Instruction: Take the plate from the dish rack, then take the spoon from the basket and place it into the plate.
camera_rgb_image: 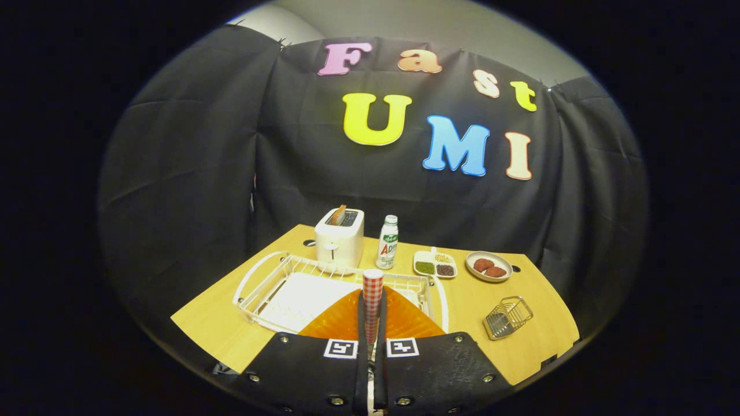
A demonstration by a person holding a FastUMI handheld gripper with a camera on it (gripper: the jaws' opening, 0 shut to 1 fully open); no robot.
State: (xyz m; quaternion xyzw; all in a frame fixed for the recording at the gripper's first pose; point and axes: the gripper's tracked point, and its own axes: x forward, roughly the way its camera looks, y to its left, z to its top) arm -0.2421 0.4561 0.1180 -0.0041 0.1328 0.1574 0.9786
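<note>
A: What are the fingers gripping?
B: They are pinching a thin, stiff orange plate by its rim, over the dish rack; it is looking light, slippery

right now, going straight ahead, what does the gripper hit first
The gripper has its jaws shut on the spoon, which leads; probably the far rail of the dish rack first, then the bottle behind. Depth is unclear.
</note>
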